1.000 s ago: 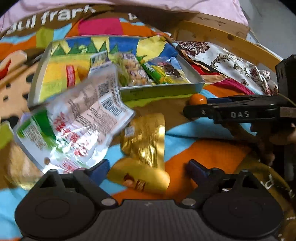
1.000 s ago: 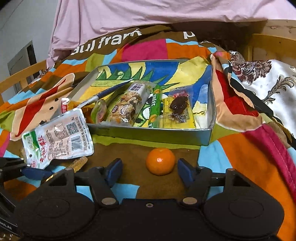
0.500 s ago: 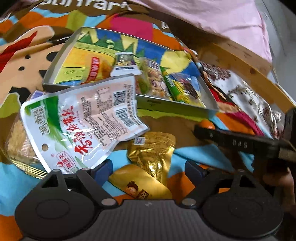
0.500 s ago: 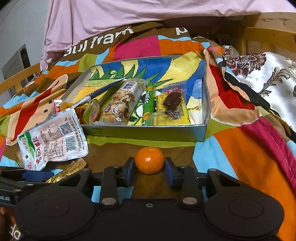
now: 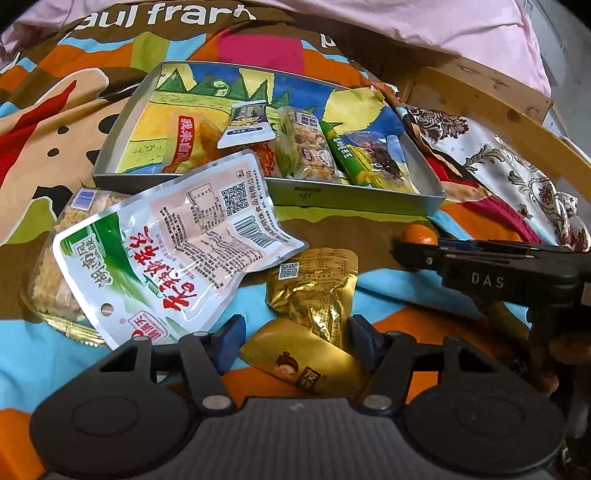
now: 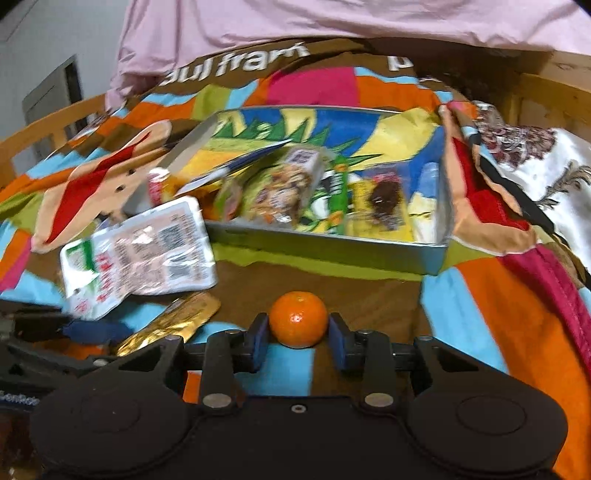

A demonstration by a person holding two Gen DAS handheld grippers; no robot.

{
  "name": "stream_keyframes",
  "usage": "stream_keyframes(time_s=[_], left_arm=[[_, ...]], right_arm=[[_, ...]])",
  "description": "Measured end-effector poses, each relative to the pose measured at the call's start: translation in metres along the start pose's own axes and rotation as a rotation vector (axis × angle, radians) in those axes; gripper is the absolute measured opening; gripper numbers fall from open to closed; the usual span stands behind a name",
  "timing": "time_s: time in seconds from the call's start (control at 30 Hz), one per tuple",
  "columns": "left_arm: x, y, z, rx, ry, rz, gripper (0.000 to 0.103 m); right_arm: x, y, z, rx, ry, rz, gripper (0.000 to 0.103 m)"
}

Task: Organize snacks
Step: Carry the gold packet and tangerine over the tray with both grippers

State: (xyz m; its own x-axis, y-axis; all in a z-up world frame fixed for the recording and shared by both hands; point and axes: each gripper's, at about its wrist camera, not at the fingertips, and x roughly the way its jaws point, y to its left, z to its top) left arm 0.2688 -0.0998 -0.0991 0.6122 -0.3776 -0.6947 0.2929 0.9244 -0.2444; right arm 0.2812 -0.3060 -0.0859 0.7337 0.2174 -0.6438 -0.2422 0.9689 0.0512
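A small orange mandarin (image 6: 297, 317) sits between the blue pads of my right gripper (image 6: 297, 332), which is shut on it just above the blanket. From the left wrist view the same mandarin (image 5: 419, 234) shows at the tip of the right gripper (image 5: 413, 251). My left gripper (image 5: 297, 343) is closing around a gold foil snack packet (image 5: 314, 295) that lies on the blanket; its pads stand at the packet's edges without visibly pressing. A white-and-green packet (image 5: 177, 251) lies just left of it. The metal tin tray (image 5: 354, 201) beyond holds several snacks.
A clear pack of crumbly snack (image 5: 55, 266) lies under the white-and-green packet. The patterned blanket (image 5: 55, 122) covers the surface. A wooden rail (image 5: 517, 122) curves along the right, with a floral cloth (image 5: 498, 158) and a pink sheet (image 6: 332, 22) behind the tray.
The right gripper's jaws closed onto the mandarin and moved a little with it. The left gripper's jaws narrowed around the gold packet while the left view rolled slightly.
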Motion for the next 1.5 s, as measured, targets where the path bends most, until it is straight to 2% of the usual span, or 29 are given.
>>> stream_keyframes(time_s=[0.1, 0.2, 0.33, 0.6, 0.77, 1.1, 1.5], left_arm=[[-0.005, -0.003, -0.001, -0.001, 0.007, -0.003, 0.066], [-0.007, -0.004, -0.001, 0.003, 0.006, -0.011, 0.066], [-0.004, -0.003, 0.000, 0.002, 0.012, -0.010, 0.067], [0.002, 0.001, 0.001, 0.010, 0.015, -0.015, 0.066], [-0.006, -0.007, 0.000, 0.013, 0.011, 0.007, 0.063], [-0.035, -0.019, 0.007, 0.022, -0.006, 0.029, 0.061], [-0.065, -0.024, 0.045, 0.002, -0.145, 0.054, 0.061]], right_arm=[[-0.004, 0.008, -0.002, -0.017, 0.026, 0.045, 0.036], [-0.002, 0.012, -0.003, -0.041, 0.033, 0.042, 0.037], [0.002, 0.006, -0.002, -0.006, 0.035, 0.055, 0.037], [-0.002, 0.013, -0.005, 0.014, 0.022, 0.034, 0.036], [-0.013, 0.016, -0.006, 0.010, 0.009, 0.024, 0.036], [-0.051, 0.015, -0.003, 0.036, -0.097, -0.002, 0.036], [-0.072, 0.004, 0.012, 0.075, -0.276, -0.023, 0.036]])
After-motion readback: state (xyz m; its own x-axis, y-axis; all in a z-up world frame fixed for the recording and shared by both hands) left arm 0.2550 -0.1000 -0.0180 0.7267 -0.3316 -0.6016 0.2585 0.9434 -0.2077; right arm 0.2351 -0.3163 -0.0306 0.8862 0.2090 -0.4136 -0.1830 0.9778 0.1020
